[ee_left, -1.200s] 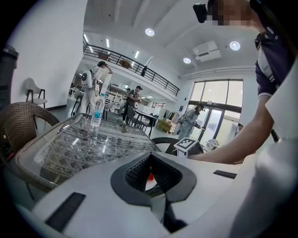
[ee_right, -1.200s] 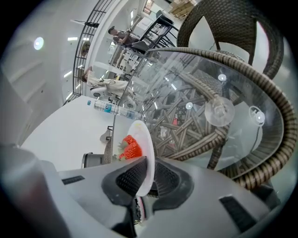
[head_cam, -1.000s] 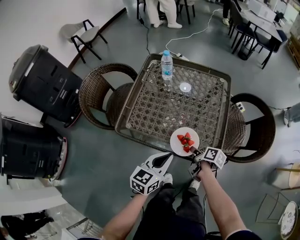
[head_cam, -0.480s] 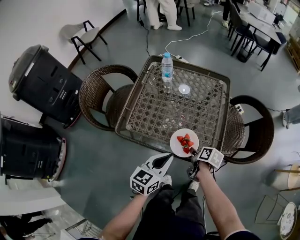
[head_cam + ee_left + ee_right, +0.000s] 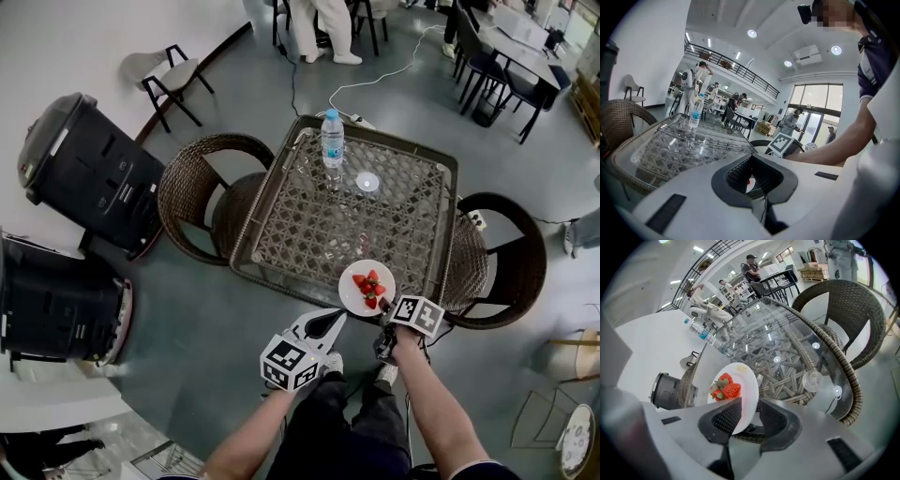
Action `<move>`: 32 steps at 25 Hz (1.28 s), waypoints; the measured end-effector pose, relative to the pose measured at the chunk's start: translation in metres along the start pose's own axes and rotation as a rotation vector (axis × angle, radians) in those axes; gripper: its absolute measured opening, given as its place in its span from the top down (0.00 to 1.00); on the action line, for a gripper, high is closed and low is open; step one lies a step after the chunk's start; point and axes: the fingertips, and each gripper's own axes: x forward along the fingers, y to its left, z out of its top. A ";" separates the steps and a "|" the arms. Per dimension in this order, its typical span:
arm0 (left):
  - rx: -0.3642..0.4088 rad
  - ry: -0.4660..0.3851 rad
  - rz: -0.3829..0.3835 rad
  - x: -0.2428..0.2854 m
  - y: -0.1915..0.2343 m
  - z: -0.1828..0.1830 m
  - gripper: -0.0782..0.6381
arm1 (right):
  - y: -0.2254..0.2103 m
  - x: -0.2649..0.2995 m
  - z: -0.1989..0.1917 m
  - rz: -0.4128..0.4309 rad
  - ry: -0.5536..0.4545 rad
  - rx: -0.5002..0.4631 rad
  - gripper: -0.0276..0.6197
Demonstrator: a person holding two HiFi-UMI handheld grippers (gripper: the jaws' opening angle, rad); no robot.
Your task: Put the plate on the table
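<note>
Most of the job looks done, though the last step is open. The plate (image 5: 352, 298), carrying a few strawberries (image 5: 369, 285), sits over the near edge of the desk (image 5: 309, 225), close to its near right corner. The right tongs (image 5: 383, 307) are clamped on the plate's near rim, one jaw above and one below. The right gripper view shows the far half of the plate over the glass top. No view shows plainly whether the plate's underside rests on the glass or hangs just above it. What is left, by my reading, is to set it flat, a little further in from the edge, and then open the jaws.

The left tongs (image 5: 333, 317) hang short of the desk's near edge, apart from the plate. Their jaws are drawn together with nothing between them.

Little stands in the way. A water bottle (image 5: 332, 131) stands upright at the far edge, and a small clear round thing (image 5: 367, 181) lies near it, both well apart from the plate. Wicker chairs flank the desk, one at the left edge (image 5: 192, 202) and one at the right edge (image 5: 514, 258). The raised wicker rim under the plate is the likeliest snag, since a plate left half across it could tip.
</note>
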 end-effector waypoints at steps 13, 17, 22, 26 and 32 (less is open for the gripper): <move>0.049 -0.037 -0.027 0.008 -0.018 0.035 0.88 | 0.039 -0.071 0.048 0.173 -0.181 -0.288 0.95; 0.067 -0.069 -0.035 0.009 -0.032 0.059 0.88 | 0.067 -0.105 0.058 0.294 -0.254 -0.391 0.95; 0.096 -0.100 -0.044 0.006 -0.046 0.085 0.88 | 0.108 -0.151 0.070 0.383 -0.368 -0.584 0.95; 0.120 -0.124 -0.044 0.001 -0.057 0.107 0.88 | 0.140 -0.186 0.079 0.423 -0.448 -0.743 0.95; 0.161 -0.136 -0.036 -0.010 -0.072 0.131 0.88 | 0.177 -0.227 0.080 0.508 -0.527 -0.867 0.95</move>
